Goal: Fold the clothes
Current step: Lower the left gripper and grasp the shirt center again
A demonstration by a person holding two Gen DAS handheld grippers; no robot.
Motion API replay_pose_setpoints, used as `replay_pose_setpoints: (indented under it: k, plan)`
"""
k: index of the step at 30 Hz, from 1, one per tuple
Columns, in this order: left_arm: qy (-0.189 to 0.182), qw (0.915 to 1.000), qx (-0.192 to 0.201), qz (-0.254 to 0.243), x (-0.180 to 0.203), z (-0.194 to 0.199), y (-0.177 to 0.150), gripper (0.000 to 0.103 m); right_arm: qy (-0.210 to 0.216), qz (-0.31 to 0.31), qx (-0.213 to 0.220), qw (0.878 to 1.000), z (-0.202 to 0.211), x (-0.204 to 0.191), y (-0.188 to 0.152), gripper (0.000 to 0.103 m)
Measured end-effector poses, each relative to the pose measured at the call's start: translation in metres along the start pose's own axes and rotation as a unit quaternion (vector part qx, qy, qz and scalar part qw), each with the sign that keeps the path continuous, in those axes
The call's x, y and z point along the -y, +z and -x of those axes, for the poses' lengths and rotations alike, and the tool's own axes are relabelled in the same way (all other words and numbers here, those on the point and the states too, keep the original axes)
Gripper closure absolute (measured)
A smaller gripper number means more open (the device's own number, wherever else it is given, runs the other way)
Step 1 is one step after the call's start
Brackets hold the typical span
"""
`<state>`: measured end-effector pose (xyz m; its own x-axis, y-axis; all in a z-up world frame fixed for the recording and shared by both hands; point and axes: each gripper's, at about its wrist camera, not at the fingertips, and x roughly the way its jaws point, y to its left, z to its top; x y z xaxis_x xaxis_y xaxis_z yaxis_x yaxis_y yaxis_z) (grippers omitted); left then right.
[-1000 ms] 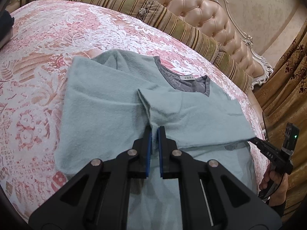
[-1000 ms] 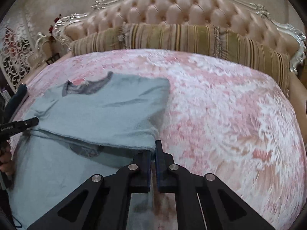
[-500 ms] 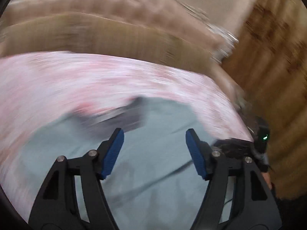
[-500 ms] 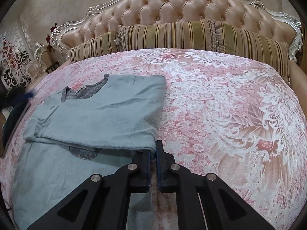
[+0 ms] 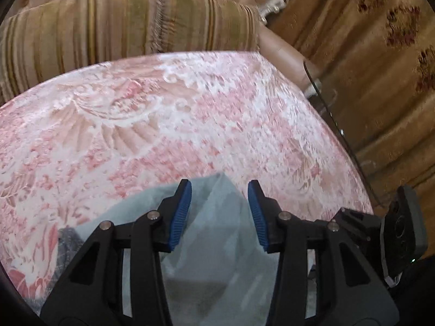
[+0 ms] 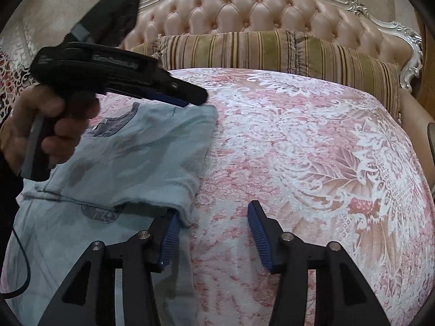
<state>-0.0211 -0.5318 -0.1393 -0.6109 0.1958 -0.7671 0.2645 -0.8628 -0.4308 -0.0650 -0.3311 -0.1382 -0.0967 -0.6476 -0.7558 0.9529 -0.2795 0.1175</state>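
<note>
My right tongs (image 6: 212, 233) are opening beside the folded pale-blue cotton shirt (image 6: 130, 163); my left tongs (image 5: 220, 212), closing at 11 o'clock over its corner, could drag the fold.

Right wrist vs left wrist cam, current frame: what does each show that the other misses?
Only the right wrist view: the tufted headboard, the shirt's grey collar and chest print, and the hand holding the left gripper over the shirt's far corner.

Only the left wrist view: the brown curtain and a glass tabletop edge beside the bed.

Both: the light blue shirt, the pink bedspread, the striped pillow. Left gripper's jaws are closing, right gripper's opening; neither grips cloth.
</note>
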Motion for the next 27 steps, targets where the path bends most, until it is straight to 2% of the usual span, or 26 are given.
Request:
replay_pose_setpoints:
  k: [2, 5, 6, 7, 10, 12, 17, 22, 24, 26, 27]
  plan:
    - [0.002, 0.9999, -0.011, -0.010, 0.003, -0.005, -0.002, 0.081, 0.007, 0.012, 0.004, 1.000, 0.001, -0.005, 0.000, 0.069]
    - [0.010, 0.9996, -0.023, -0.011, 0.005, -0.013, -0.002, 0.083, 0.017, 0.028, 0.008, 0.999, 0.002, -0.012, 0.000, 0.078]
    - [0.013, 0.9994, -0.029, -0.014, 0.005, -0.015, -0.003, 0.086, 0.022, 0.032, 0.005, 0.999, 0.000, -0.014, 0.000, 0.081]
    - [0.016, 0.9994, -0.026, -0.014, 0.006, -0.015, -0.003, 0.094, 0.028, 0.034, 0.000, 0.999, -0.001, -0.015, -0.001, 0.089]
    - [0.027, 0.9994, -0.019, -0.011, 0.006, -0.014, -0.003, 0.097, 0.026, 0.034, -0.005, 0.999, -0.001, -0.016, -0.001, 0.094]
    - [0.035, 0.9993, -0.007, -0.009, 0.005, -0.010, 0.000, 0.097, 0.025, 0.036, -0.008, 0.999, 0.000, -0.017, -0.001, 0.095]
    - [0.058, 0.9983, -0.003, -0.009, 0.006, -0.014, 0.003, 0.097, 0.019, 0.042, -0.008, 0.999, -0.001, -0.018, -0.002, 0.095]
    - [0.055, 0.9984, -0.003, -0.007, 0.004, -0.014, 0.001, 0.096, 0.018, 0.038, -0.008, 0.999, -0.001, -0.017, -0.003, 0.095]
    - [0.052, 0.9986, 0.005, 0.006, 0.003, -0.007, 0.000, 0.090, 0.020, 0.034, -0.011, 0.999, 0.000, -0.016, -0.003, 0.095]
    - [0.057, 0.9979, 0.022, 0.020, 0.001, 0.007, -0.002, 0.070, 0.018, 0.033, -0.013, 0.999, 0.002, -0.015, -0.003, 0.095]
    - [0.062, 0.9970, 0.033, 0.032, -0.001, 0.020, -0.005, 0.068, 0.016, 0.033, -0.014, 0.999, 0.004, -0.015, -0.003, 0.095]
